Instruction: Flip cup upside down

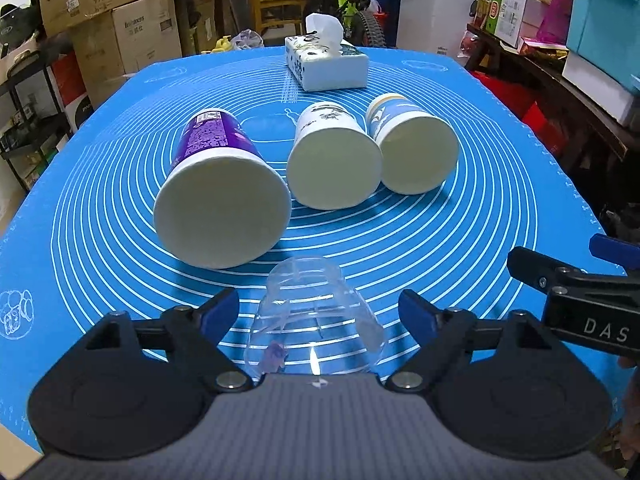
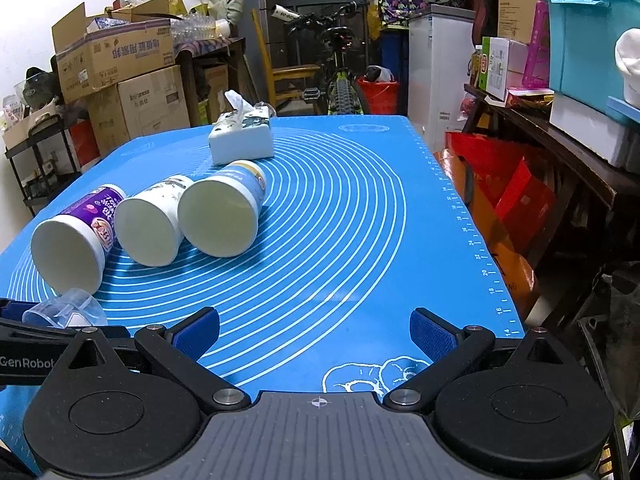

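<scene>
A clear plastic cup (image 1: 316, 320) lies on its side on the blue mat (image 1: 460, 216), mouth toward me, between the open fingers of my left gripper (image 1: 320, 316), which do not touch it. It also shows in the right wrist view (image 2: 66, 308). Three paper cups lie on their sides behind it, mouths toward me: a purple one (image 1: 220, 196), a white one (image 1: 332, 160) and a blue-and-white one (image 1: 412, 144). My right gripper (image 2: 316, 336) is open and empty over bare mat, to the right of the left gripper.
A tissue box (image 1: 328, 64) stands at the far side of the mat. The mat's right edge (image 2: 492, 264) drops off to red bags and a dark shelf. Cardboard boxes and a bicycle stand beyond the table.
</scene>
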`<state>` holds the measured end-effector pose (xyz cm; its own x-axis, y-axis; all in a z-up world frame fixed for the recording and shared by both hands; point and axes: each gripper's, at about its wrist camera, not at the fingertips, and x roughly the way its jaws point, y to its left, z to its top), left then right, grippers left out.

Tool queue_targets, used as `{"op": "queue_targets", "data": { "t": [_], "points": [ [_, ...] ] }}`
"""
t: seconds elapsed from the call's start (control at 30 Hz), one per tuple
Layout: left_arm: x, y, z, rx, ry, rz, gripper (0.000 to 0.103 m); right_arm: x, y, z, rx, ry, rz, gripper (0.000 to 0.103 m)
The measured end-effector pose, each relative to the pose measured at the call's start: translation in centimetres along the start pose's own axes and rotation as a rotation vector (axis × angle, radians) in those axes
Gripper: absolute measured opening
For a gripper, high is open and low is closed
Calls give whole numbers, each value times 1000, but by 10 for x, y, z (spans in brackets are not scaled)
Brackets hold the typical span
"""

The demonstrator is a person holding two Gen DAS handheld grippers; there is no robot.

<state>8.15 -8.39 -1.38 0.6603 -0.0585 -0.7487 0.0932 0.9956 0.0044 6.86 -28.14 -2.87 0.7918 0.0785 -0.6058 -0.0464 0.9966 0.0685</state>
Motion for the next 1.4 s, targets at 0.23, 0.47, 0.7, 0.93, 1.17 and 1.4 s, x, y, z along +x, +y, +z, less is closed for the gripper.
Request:
{"op": "queue_targets", "data": {
  "t": [0.23, 0.47, 0.7, 0.93, 1.17, 1.4],
  "points": [
    [-3, 3, 0, -5, -3, 6, 93, -1, 0, 0, -2, -2, -2, 101],
    [-15, 5, 1, -11, -17, -4, 93, -7, 1, 1, -5, -3, -7, 101],
    [-57, 13, 3, -15, -82, -9, 93, -28, 7, 10, -20, -14, -6, 101],
    [-80, 52, 2, -88, -123, 61, 94, -50, 30, 27, -65, 9, 39, 101],
    [-71, 95, -6, -111, -147, 133, 94, -51, 72, 48, -123, 100, 126, 101],
    [-54, 130, -17, -175, -154, 101, 94, -21, 120, 64, -181, 260, 175, 96]
  ]
}}
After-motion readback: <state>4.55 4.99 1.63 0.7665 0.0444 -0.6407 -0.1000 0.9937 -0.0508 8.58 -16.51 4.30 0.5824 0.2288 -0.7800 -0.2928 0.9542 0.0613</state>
